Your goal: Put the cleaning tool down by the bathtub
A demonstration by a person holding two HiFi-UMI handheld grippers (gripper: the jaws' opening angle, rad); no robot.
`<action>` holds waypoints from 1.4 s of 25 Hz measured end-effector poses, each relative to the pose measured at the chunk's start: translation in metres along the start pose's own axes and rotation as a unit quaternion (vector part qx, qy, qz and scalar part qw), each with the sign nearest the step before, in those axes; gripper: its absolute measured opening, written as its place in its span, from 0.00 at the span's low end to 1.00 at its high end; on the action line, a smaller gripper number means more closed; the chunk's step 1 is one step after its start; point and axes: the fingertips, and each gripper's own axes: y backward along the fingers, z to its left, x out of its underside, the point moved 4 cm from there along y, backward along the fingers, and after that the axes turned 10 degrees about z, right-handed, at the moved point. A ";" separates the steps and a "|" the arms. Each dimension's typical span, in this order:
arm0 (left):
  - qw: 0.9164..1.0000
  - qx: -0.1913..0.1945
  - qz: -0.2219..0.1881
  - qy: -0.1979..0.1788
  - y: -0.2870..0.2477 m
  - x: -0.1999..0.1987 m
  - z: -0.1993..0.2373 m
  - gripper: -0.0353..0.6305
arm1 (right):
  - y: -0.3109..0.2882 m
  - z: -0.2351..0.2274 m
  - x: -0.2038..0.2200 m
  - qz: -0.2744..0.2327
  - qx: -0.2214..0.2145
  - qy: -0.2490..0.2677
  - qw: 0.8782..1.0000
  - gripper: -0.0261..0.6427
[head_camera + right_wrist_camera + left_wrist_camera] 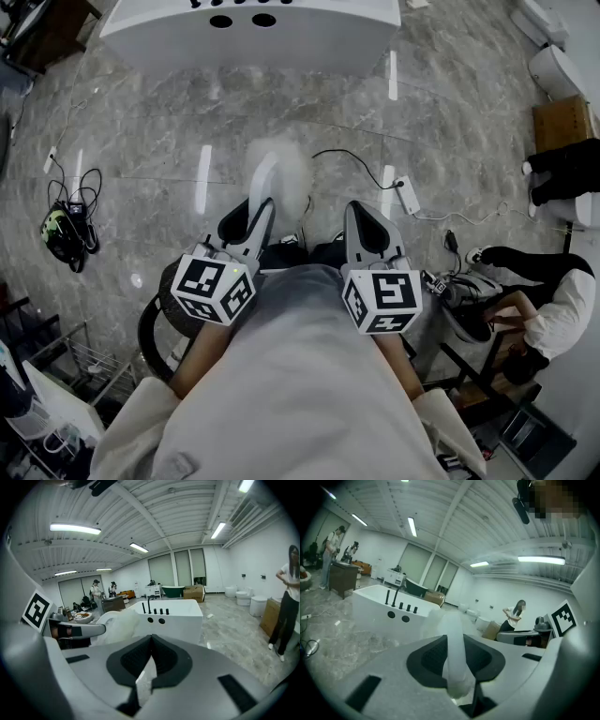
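We grip cleaning tool [279, 167] handle in left gripper [261, 208], jaws clamped on it. Right gripper [361, 214] jaws together, empty. Bathtub [281, 42] ahead.

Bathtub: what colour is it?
The bathtub is white, with black taps; the right gripper view shows it best.

The bathtub [253, 42] is cut off by the head view's top edge; the cleaning tool [274, 172] is blurred, its handle partly hidden by the left gripper [257, 212].
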 end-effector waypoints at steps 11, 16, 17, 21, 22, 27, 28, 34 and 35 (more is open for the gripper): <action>1.000 -0.003 0.009 0.010 0.003 -0.001 0.014 0.19 | -0.010 0.004 0.005 0.010 -0.010 -0.039 0.999 0.06; 1.000 -0.011 0.007 0.012 -0.013 -0.011 0.013 0.19 | -0.018 -0.021 0.002 0.004 -0.012 -0.072 0.997 0.06; 1.000 -0.013 0.007 0.011 -0.018 -0.014 0.012 0.19 | -0.021 -0.026 -0.001 0.002 -0.015 -0.073 0.997 0.06; 1.000 -0.019 0.009 0.007 -0.043 -0.032 0.011 0.19 | -0.040 -0.043 -0.020 -0.005 -0.031 -0.065 0.997 0.06; 1.000 -0.020 0.009 0.005 -0.050 -0.039 0.011 0.19 | -0.045 -0.048 -0.026 -0.007 -0.034 -0.064 0.997 0.06; 1.000 -0.025 0.011 0.005 -0.095 -0.074 0.012 0.19 | -0.078 -0.084 -0.058 -0.003 -0.038 -0.056 0.998 0.06; 1.000 -0.027 0.011 0.005 -0.105 -0.081 0.012 0.19 | -0.085 -0.093 -0.064 0.000 -0.037 -0.054 0.998 0.06; 0.999 -0.044 0.006 0.003 -0.163 -0.128 0.010 0.19 | -0.123 -0.150 -0.103 0.007 -0.042 -0.052 0.998 0.06; 0.999 -0.047 0.005 0.003 -0.173 -0.136 0.010 0.19 | -0.129 -0.159 -0.109 0.008 -0.044 -0.052 0.998 0.06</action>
